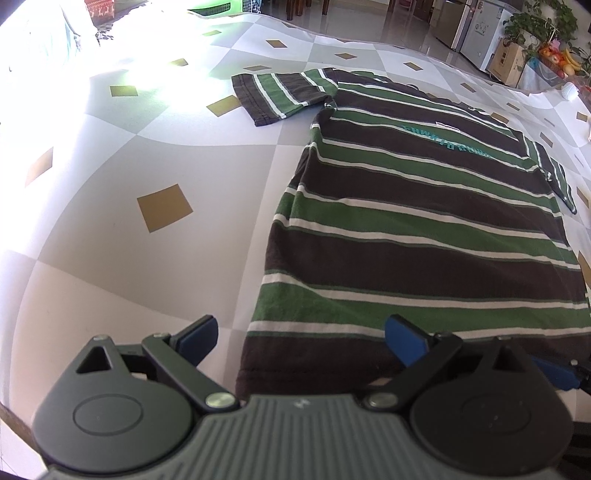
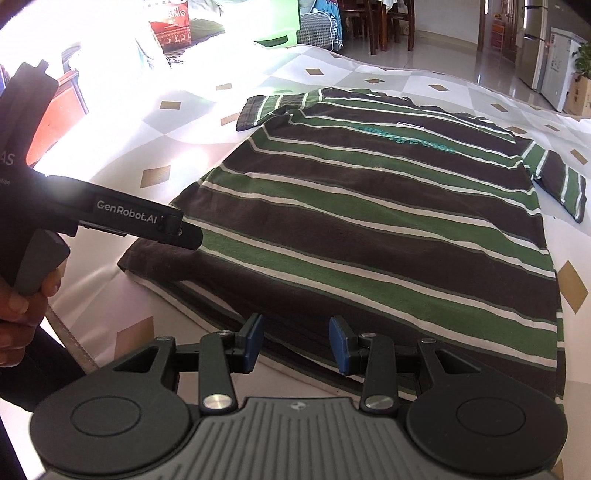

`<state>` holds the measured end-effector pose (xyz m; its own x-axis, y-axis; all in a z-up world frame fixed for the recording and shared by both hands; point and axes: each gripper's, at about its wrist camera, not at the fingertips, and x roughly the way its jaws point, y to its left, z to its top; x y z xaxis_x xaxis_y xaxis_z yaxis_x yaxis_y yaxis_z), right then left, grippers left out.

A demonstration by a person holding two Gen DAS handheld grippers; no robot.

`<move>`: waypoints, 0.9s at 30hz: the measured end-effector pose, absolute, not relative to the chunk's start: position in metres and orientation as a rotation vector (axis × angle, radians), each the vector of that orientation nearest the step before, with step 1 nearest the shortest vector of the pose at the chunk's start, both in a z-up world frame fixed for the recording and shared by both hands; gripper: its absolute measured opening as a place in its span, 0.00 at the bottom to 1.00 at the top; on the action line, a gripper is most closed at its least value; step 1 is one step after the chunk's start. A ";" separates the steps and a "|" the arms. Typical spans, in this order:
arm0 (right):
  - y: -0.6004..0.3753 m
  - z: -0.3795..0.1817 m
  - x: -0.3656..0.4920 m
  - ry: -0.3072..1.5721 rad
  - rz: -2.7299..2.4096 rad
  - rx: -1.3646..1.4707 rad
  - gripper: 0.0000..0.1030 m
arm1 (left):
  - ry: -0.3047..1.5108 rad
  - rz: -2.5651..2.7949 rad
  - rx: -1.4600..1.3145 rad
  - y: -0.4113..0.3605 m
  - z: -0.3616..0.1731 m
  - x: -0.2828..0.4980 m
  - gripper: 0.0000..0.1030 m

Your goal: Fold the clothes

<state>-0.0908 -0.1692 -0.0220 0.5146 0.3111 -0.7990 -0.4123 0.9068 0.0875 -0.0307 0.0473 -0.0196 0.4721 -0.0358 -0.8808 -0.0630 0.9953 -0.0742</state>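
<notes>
A brown, green and white striped T-shirt (image 1: 424,229) lies flat, front up, on the table, collar away from me, both short sleeves spread out. My left gripper (image 1: 301,341) is open at the shirt's near left hem corner, its blue pads (image 1: 404,341) straddling the hem. In the right wrist view the same T-shirt (image 2: 369,221) fills the middle. My right gripper (image 2: 297,345) is open over the near hem, pads on either side of the hem edge. The left gripper body (image 2: 140,218), held by a hand (image 2: 22,291), reaches in from the left above the hem corner.
The table wears a grey and white cloth with gold diamonds (image 1: 164,206). Its near edge (image 2: 70,339) runs at lower left. Strong sun glare covers the far left. Beyond the table stand chairs (image 2: 380,22), a fridge (image 1: 448,22), plants and fruit (image 1: 554,48).
</notes>
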 end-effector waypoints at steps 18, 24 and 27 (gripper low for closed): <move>-0.137 -0.033 -0.094 0.864 0.472 -0.302 0.03 | 1.088 0.038 -0.141 0.059 -0.023 -0.028 0.95; -0.142 -0.015 -0.104 0.858 0.552 -0.279 0.02 | 1.081 0.044 -0.144 0.061 -0.021 -0.029 0.95; -0.147 -0.005 -0.108 0.864 0.603 -0.248 0.02 | 1.077 0.051 -0.150 0.064 -0.020 -0.029 0.95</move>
<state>-0.1075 -0.1470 -0.0054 0.4969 0.3949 -0.7727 -0.5892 0.8073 0.0336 -0.0289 0.0640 -0.0198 0.4738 -0.0315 -0.8801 -0.1146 0.9886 -0.0971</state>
